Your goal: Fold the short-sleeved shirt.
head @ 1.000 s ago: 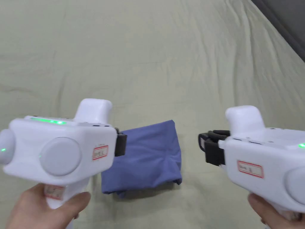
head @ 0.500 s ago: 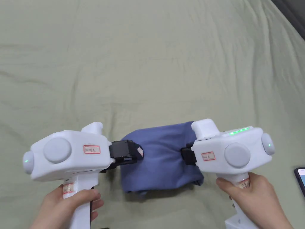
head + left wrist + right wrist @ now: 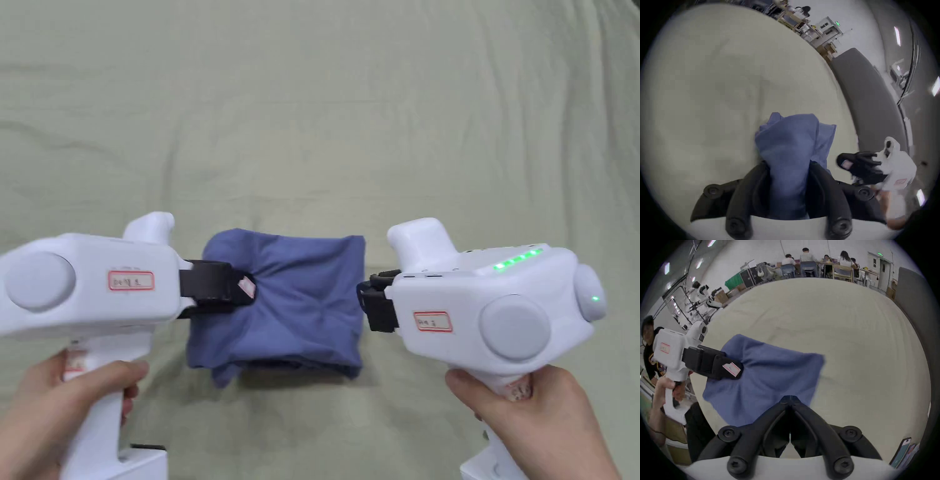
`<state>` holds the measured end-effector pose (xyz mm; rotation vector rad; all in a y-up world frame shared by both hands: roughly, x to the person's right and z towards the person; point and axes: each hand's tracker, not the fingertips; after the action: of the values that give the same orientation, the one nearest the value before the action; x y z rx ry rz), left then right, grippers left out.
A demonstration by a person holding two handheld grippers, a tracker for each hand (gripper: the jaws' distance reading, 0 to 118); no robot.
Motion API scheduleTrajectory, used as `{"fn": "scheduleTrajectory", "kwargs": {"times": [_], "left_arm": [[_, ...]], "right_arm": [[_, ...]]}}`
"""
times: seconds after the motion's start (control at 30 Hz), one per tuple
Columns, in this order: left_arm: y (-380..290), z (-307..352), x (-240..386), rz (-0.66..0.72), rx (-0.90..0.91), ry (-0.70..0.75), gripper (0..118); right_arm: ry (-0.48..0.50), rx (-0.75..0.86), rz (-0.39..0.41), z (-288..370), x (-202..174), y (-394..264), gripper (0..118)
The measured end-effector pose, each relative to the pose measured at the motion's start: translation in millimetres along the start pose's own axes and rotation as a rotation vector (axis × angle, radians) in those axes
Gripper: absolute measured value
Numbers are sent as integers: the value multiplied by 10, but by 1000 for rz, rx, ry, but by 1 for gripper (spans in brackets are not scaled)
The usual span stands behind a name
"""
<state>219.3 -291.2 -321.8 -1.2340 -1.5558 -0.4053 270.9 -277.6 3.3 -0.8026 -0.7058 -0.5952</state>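
Head view: unreadable red-bordered label.

The left gripper has its lower jaw buried under the blue shirt, so its bite can't be judged from above. The left gripper view is smeared with motion blur. A phone is cut off at the bed sheet's right edge. Both hands run off frame.

Short-sleeved shirt: plain slate blue, unpatterned. Sheet beneath it: pale sage green, plain. Left gripper and right gripper: white housings, black jaws, red-bordered labels; green lights on the right housing.
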Motion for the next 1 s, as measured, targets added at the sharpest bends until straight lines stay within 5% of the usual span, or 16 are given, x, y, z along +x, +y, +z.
{"fn": "scheduleTrajectory", "kwargs": {"times": [0.37, 0.4, 0.47, 0.5, 0.6, 0.7, 0.73, 0.77, 0.8, 0.83, 0.87, 1.0], "left_arm": [[602, 1219, -1752, 36, -95, 480, 32], [613, 1226, -1853, 58, -84, 478, 40], [579, 1269, -1979, 89, -59, 506, 91], [557, 1311, -2012, 68, -34, 568, 100], [451, 1674, -2058, -3, 98, 676, 103], [344, 2137, -1940, 87, 200, 692, 103], [261, 2319, -1834, 81, 253, 629, 98], [187, 2463, -1681, 26, 348, 562, 75], [109, 2550, -1474, -76, 431, 573, 13], [57, 2567, -1203, -167, 449, 719, 0], [38, 2586, -982, -199, 467, 794, 0], [-130, 2612, -42, -265, 666, 699, 0]], "right_arm": [[80, 35, 100, -189, -980, 388, 2], [86, 31, 107, -230, -1049, 419, 2], [91, 28, 120, -271, -1172, 461, 2], [97, 26, 126, -282, -1210, 489, 2], [108, 33, 144, -248, -1284, 524, 2], [108, 46, 156, -166, -1278, 540, 2], [105, 61, 157, -104, -1265, 535, 2], [99, 81, 158, -27, -1246, 535, 2], [86, 111, 160, 68, -1223, 533, 2], [68, 147, 156, 187, -1192, 534, 2], [47, 180, 155, 313, -1161, 536, 2], [-115, 378, 170, 1041, -985, 525, 2]]}}
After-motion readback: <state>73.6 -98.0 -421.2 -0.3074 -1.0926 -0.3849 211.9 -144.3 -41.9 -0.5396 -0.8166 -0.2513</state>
